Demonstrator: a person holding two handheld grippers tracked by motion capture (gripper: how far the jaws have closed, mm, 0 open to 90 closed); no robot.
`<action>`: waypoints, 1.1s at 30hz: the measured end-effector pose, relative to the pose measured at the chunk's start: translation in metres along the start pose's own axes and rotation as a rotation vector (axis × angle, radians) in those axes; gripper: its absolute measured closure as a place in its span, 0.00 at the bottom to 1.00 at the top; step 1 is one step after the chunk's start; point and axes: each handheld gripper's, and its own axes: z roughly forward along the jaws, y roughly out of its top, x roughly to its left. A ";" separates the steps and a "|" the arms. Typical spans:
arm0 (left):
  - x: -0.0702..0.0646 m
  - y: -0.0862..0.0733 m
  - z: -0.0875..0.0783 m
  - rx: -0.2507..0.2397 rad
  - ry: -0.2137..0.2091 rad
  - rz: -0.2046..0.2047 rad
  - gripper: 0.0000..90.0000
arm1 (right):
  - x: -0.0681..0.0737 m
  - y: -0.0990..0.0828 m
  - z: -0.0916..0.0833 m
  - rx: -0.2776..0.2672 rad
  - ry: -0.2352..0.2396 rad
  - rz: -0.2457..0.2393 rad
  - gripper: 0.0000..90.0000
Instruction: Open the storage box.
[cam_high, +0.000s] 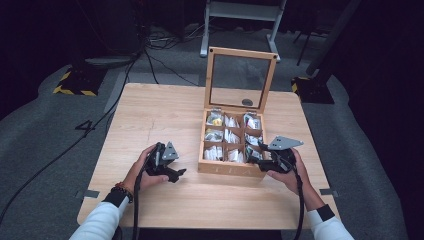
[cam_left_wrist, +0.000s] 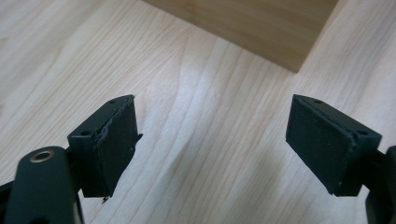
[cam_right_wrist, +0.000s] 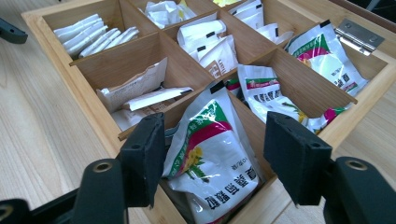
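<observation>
Pale wood grain runs across the table (cam_high: 150, 115), which stands on a grey floor in a dark room, and a wooden box (cam_high: 230, 170) with its glass lid (cam_high: 241, 80) propped upright sits near the right side. Its nine compartments hold small packets. The right gripper (cam_right_wrist: 212, 154) has its jaws parted around a white sachet (cam_right_wrist: 212, 149) with a green and red print, lying in the near right corner compartment; the pads do not seem to press it yet. To lift it well, I judge the jaws should close on the upper edge and draw straight up, clear of the dividers. The left gripper (cam_left_wrist: 210, 140) hangs released over bare table beside the box. Characters on the sachet cannot be read; the box front appears to spell TEA
</observation>
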 end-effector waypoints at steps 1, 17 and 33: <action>-0.001 -0.002 0.001 0.015 -0.002 0.013 0.19 | 0.001 0.000 0.001 0.004 -0.001 -0.005 0.44; -0.012 -0.021 -0.002 0.012 -0.020 -0.021 0.20 | 0.003 -0.002 -0.001 0.040 -0.010 -0.024 0.69; -0.002 -0.033 0.001 -0.037 -0.101 -0.106 0.20 | 0.006 0.002 0.012 0.116 -0.003 -0.028 0.86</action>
